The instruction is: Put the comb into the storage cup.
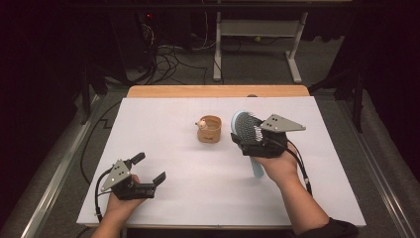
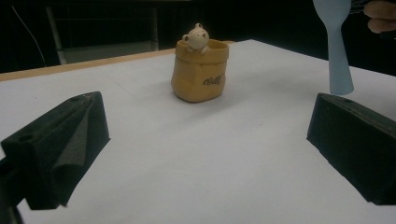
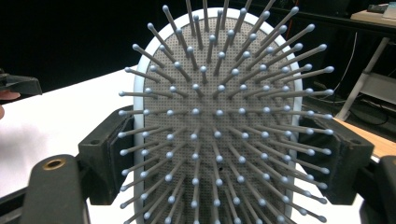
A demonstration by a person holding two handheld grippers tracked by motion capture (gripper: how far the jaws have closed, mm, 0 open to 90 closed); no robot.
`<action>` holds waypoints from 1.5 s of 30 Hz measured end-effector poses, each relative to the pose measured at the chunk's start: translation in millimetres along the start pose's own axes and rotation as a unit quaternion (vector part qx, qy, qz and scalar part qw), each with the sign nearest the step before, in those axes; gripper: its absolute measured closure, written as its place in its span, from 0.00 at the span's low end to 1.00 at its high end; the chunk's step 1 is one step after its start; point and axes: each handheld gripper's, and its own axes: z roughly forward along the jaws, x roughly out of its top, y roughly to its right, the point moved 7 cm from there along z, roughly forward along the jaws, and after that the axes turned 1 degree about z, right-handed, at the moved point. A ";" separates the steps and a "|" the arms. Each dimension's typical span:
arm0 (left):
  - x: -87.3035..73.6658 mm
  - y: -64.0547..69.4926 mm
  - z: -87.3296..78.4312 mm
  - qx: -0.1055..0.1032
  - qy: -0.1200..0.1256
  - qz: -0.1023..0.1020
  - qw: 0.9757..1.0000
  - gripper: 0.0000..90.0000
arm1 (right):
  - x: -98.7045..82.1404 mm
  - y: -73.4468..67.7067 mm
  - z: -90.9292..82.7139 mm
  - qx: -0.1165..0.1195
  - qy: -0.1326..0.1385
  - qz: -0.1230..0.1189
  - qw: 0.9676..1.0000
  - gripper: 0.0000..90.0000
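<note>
The right gripper (image 1: 253, 140) is clamping the brush (image 3: 217, 116) by the edges of its head, handle hanging down, just right of the pot (image 1: 209, 129) and above the table (image 1: 163, 119). The left gripper (image 1: 147, 168) is resting with jaws wide and empty, well left of and nearer than the pot. Judging by the grip, the pads are pressing on a curved rim, so the brush could be slipping or pivoting, and its handle might knock the pot over.

White table (image 1: 163, 198), tan bear pot (image 1: 210, 130) at centre
</note>
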 end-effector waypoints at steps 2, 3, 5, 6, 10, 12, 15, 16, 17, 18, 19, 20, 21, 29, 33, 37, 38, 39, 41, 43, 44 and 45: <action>-0.2 -0.1 0.0 0.000 0.000 0.000 1.000 0.00 | 1.2 -0.3 1.4 -0.001 0.002 0.001 1.000 0.23; -0.3 0.1 -0.1 0.000 0.000 0.000 1.000 0.00 | 1.6 -0.4 2.1 -0.002 0.002 -0.001 1.000 0.23; -0.3 0.1 -0.2 -0.001 -0.001 0.003 1.000 0.00 | 2.6 -0.5 3.7 -0.003 0.002 -0.003 1.000 0.23; -0.1 0.1 -0.2 -0.001 0.000 0.003 1.000 0.00 | 3.0 -0.7 4.5 -0.004 0.002 -0.005 1.000 0.23; -0.2 0.1 -0.3 -0.002 -0.001 0.005 1.000 0.00 | 4.8 -0.7 8.2 -0.004 0.003 -0.004 1.000 0.23; -0.4 0.3 -0.3 -0.001 0.000 0.003 1.000 0.00 | 5.5 -0.7 10.2 -0.006 0.004 -0.004 1.000 0.23; -0.8 0.7 -0.5 0.002 -0.001 -0.003 1.000 0.00 | 5.8 -0.7 13.7 -0.007 0.005 -0.003 1.000 0.23; -0.9 0.8 -0.6 0.002 -0.001 -0.004 1.000 0.00 | 5.7 -0.6 14.7 -0.008 0.004 -0.003 1.000 0.23; -1.0 0.8 -0.5 0.003 -0.001 -0.004 1.000 0.00 | 5.8 -0.6 15.9 -0.008 0.004 -0.003 1.000 0.23; -1.0 0.7 -0.5 0.003 -0.001 -0.003 1.000 0.00 | 5.9 -0.5 17.0 -0.007 0.004 -0.004 1.000 0.23; -1.2 0.7 -0.5 0.003 -0.001 -0.004 1.000 0.00 | 6.0 -0.6 18.1 -0.008 0.004 -0.003 1.000 0.23; -1.2 0.8 -0.5 0.004 -0.001 -0.006 1.000 0.00 | 6.2 -0.5 19.1 -0.010 0.005 -0.005 1.000 0.23; -1.3 0.7 -0.5 0.004 -0.002 -0.005 1.000 0.00 | 6.5 -0.6 19.9 -0.010 0.004 -0.006 1.000 0.23; -1.4 1.0 -0.6 0.003 -0.002 -0.005 1.000 0.00 | 13.7 -2.6 25.2 -0.016 0.023 -0.008 1.000 0.23; -1.5 0.8 -0.5 0.004 -0.003 -0.006 1.000 0.00 | 18.4 -2.9 28.0 -0.017 0.031 -0.009 0.999 0.23; -1.3 0.3 -0.5 0.003 -0.003 -0.001 1.000 0.00 | 23.0 -3.5 30.9 -0.018 0.036 -0.009 0.999 0.23; -1.4 0.4 -0.5 0.003 -0.003 -0.002 1.000 0.00 | 24.0 -3.5 31.7 -0.017 0.037 -0.009 0.999 0.23; -1.4 0.4 -0.6 0.003 -0.003 -0.001 1.000 0.00 | 25.0 -3.5 32.5 -0.017 0.038 -0.008 0.999 0.23; -1.3 0.6 -0.8 0.002 -0.003 -0.001 1.000 0.00 | 27.1 -2.9 34.3 -0.019 0.042 -0.007 0.999 0.23; -1.0 0.4 -0.8 0.001 -0.003 0.000 1.000 0.00 | 29.4 -2.5 36.3 -0.019 0.044 -0.005 0.999 0.23; -0.8 0.2 -0.8 0.000 -0.004 0.001 1.000 0.00 | 30.5 -2.4 37.4 -0.019 0.046 -0.004 0.999 0.23; -0.6 0.0 -0.9 0.000 -0.004 0.003 1.000 0.00 | 31.7 -2.4 38.6 -0.019 0.048 -0.003 0.999 0.23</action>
